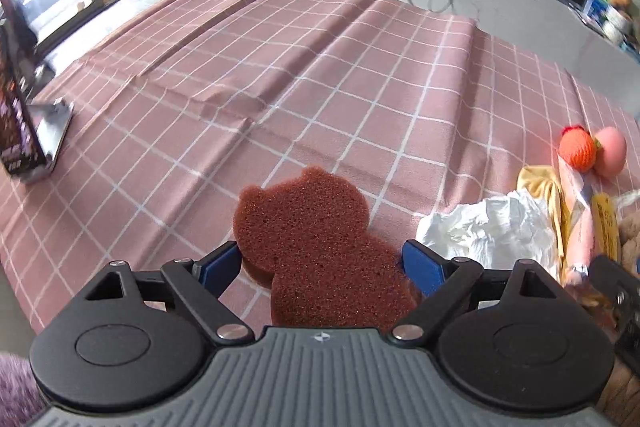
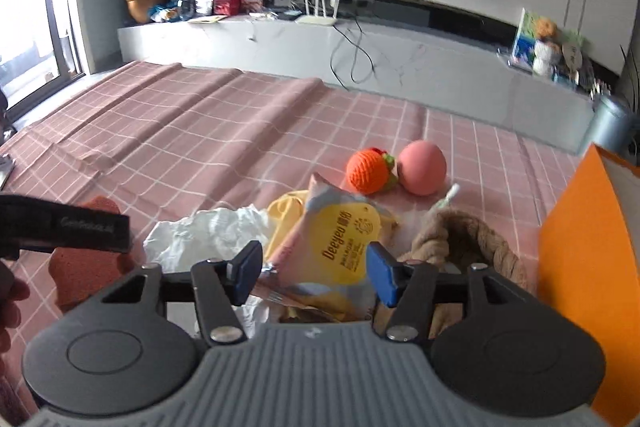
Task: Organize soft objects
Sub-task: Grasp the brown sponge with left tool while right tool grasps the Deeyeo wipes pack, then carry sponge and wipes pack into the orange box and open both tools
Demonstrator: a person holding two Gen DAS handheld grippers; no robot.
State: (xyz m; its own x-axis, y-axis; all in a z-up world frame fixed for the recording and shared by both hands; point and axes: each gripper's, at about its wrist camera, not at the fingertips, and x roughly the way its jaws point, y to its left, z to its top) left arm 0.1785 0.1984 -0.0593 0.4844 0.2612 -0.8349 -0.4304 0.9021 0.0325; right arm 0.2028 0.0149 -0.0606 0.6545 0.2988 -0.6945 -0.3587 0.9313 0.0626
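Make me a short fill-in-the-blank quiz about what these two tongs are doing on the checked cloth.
1. The left tongs straddle a brown ____ shaped like a bear.
2. The crocheted orange toy lies touching a ____ ball.
3. The right tongs hover open over a pink pouch bearing a ____ label.

Missing words: sponge; pink; yellow

The brown sponge's [image 1: 316,247] near end runs under the left gripper's [image 1: 320,263] body at lower centre. At the right edge, the plush toy [image 1: 630,239] is cut off. In the right wrist view, the pink packet's [image 2: 340,227] lower end and the orange box [image 2: 592,267] are cropped or covered.
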